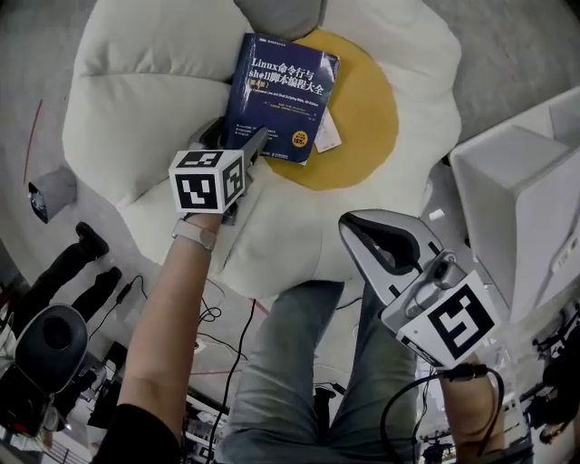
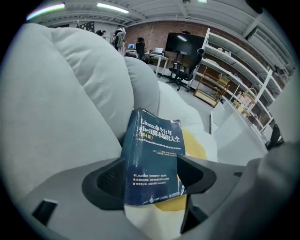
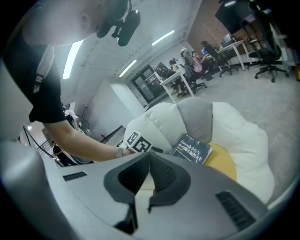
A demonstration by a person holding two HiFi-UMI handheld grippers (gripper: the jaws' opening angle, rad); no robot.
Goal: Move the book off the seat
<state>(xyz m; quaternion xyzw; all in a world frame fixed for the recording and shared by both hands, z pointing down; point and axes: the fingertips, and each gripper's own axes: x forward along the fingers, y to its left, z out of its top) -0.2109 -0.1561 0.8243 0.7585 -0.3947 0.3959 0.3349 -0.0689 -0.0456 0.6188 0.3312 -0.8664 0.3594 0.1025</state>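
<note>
A dark blue book [image 1: 281, 95] lies flat on a white, egg-shaped beanbag seat [image 1: 145, 72], partly over its yellow centre [image 1: 367, 118]. My left gripper [image 1: 258, 145] reaches down to the book's near left corner. In the left gripper view the book [image 2: 154, 140] stands between the spread jaws of the left gripper [image 2: 152, 176], which is open, one jaw on each side of the book's near end. My right gripper [image 1: 355, 227] hangs off the seat's front edge with its jaws together and nothing in them. The right gripper view shows its closed tips [image 3: 149, 157] and the book [image 3: 191, 153] farther off.
A grey cushion [image 1: 281, 14] sits at the seat's far side. A small white card [image 1: 328, 131] lies beside the book. A white cabinet [image 1: 526, 190] stands to the right. The person's legs [image 1: 299, 362] are in front of the seat, with cables [image 1: 217, 317] on the floor.
</note>
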